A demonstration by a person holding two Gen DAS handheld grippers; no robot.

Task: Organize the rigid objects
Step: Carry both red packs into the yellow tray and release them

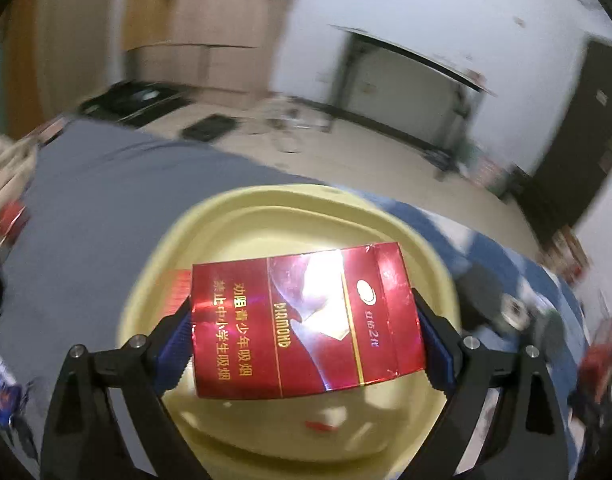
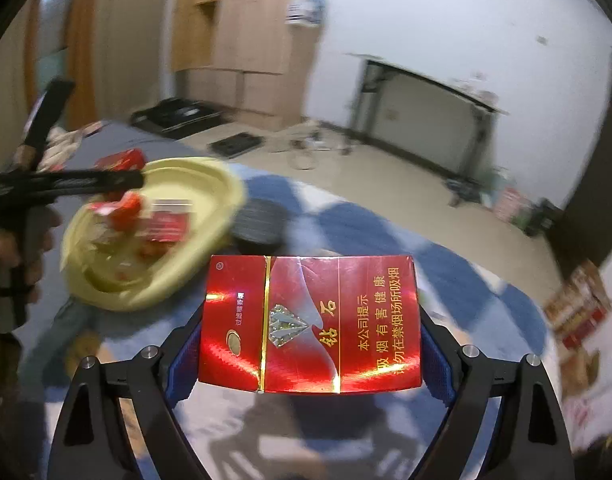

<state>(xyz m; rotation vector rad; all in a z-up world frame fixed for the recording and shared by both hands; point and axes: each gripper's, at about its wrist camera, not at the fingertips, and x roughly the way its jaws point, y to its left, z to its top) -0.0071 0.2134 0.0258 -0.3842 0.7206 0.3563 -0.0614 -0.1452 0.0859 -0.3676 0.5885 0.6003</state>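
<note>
My left gripper point(image 1: 304, 320) is shut on a red cigarette pack point(image 1: 306, 344), gripped across its short ends and hanging over the yellow tray point(image 1: 306, 196). Part of another red pack point(image 1: 178, 288) shows in the tray beneath it. My right gripper point(image 2: 310, 320) is shut on a second red pack point(image 2: 310, 344), held flat above the blue-and-white cloth point(image 2: 426, 264). In the right wrist view the yellow tray point(image 2: 146, 300) lies to the left and holds several blurred red packs point(image 2: 166, 224).
A black round object point(image 2: 262, 224) sits beside the tray's right rim. A hand point(image 2: 10, 248) grips a handle at the left edge. Red and yellow boxes point(image 2: 578, 312) stand stacked at the far right. Grey bedding point(image 1: 106, 200) spreads left of the tray.
</note>
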